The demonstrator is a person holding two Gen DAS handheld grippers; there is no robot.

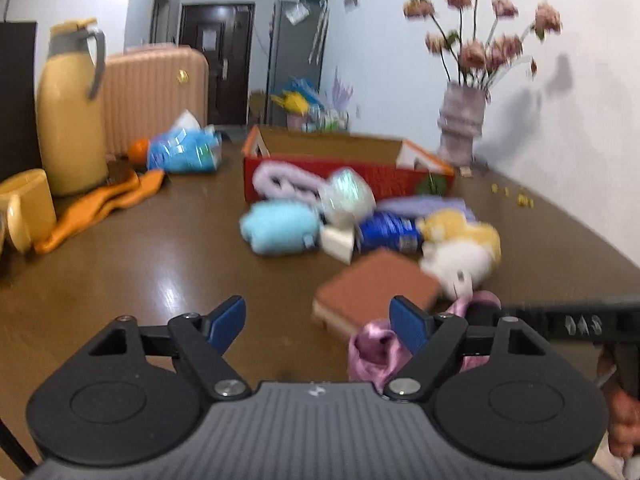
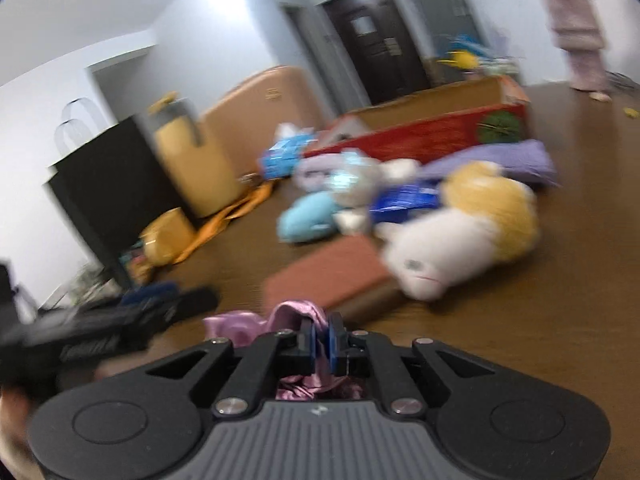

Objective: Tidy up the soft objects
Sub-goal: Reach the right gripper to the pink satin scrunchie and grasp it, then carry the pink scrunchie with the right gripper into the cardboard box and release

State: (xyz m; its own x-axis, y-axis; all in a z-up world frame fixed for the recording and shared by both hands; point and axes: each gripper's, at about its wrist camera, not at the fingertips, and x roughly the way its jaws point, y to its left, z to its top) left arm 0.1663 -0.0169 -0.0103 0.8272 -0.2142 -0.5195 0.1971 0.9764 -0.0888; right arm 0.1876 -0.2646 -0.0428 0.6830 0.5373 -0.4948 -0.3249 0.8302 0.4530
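My right gripper point(image 2: 320, 340) is shut on a pink satin cloth point(image 2: 296, 316), which bunches around and under its fingers low over the brown table point(image 2: 540, 312). In the left wrist view the same pink cloth point(image 1: 374, 348) hangs beside my open left gripper point(image 1: 316, 312), whose jaws hold nothing. Just ahead lies a brown block point(image 1: 376, 288). Beyond it are a white and yellow plush point(image 1: 460, 252), a blue plush point(image 1: 280, 228), a blue packet point(image 1: 388, 232) and a purple towel point(image 1: 424, 204). They lie heaped before an open red box point(image 1: 348, 184).
At the left stand a yellow flask point(image 1: 70, 112), a yellow mug point(image 1: 24, 208) and an orange cloth point(image 1: 100, 208). A blue tissue pack point(image 1: 184, 150) lies further back. A vase of flowers point(image 1: 460, 124) stands by the right wall. A black box point(image 2: 112, 184) stands at the left.
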